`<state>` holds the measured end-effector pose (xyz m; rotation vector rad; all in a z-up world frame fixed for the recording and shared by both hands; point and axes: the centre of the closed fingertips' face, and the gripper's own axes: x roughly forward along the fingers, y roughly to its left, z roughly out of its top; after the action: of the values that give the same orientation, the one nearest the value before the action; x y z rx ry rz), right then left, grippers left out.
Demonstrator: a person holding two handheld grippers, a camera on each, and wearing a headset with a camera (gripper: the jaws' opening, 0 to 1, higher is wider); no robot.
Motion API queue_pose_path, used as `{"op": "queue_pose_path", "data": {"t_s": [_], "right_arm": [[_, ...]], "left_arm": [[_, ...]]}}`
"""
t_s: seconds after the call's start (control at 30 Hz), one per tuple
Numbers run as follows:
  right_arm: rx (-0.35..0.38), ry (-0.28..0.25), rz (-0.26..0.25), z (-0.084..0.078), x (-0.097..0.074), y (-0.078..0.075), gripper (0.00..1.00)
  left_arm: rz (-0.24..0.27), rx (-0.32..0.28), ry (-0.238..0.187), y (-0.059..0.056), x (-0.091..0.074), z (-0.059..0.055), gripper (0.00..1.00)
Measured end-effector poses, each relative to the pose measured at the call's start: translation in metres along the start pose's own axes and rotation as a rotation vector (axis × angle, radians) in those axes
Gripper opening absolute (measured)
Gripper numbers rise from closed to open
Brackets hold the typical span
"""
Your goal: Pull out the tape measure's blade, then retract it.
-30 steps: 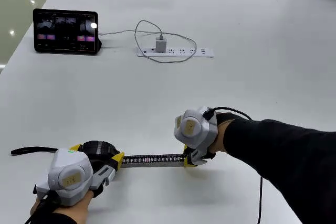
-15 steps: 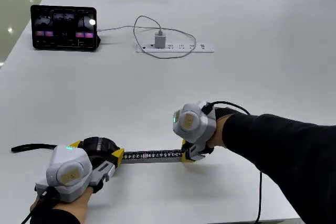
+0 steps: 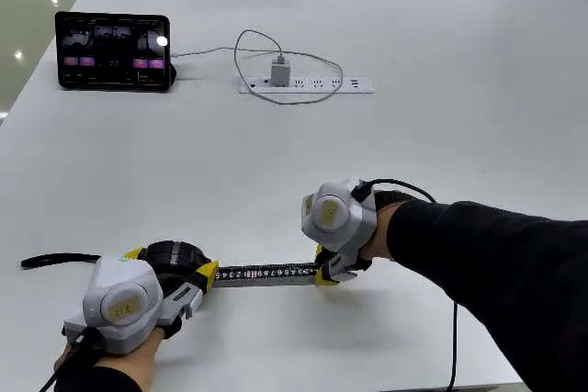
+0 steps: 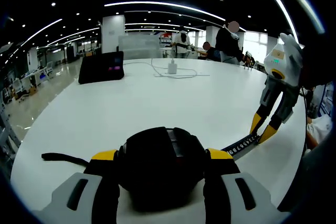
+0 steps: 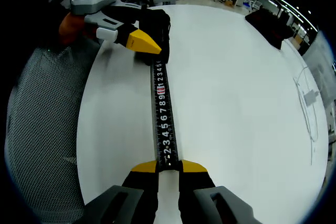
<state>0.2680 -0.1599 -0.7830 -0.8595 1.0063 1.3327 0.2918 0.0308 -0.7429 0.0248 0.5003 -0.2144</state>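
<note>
Holding the tape measure case down on the white table, the left gripper squeezes it between its 2 jaws so it cannot slide. The right gripper has its jaws closed on the tip of the blade, so the pulled-out piece lies straight between them.

Digits on the blade: you can read 2 to 9, then a red figure, then 1 to 5.
Screen of the tablet: too small for you to read.
</note>
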Motion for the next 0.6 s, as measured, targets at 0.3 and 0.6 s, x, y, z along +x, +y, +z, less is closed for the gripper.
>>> {"op": "queue_pose_path", "data": {"t_s": [0.3,0.6], "right_arm": [[-0.006,-0.008,0.003,0.0034,0.0016,0.0,0.1],[-0.004,-0.016,-0.005,0.0069,0.0026,0.0009,0.1]], "left_arm": [[-0.005,-0.005,0.002,-0.0004,0.0002,-0.0001,0.6],[-0.006,-0.002,0.002,0.0,0.0002,-0.0005,0.6]]}}
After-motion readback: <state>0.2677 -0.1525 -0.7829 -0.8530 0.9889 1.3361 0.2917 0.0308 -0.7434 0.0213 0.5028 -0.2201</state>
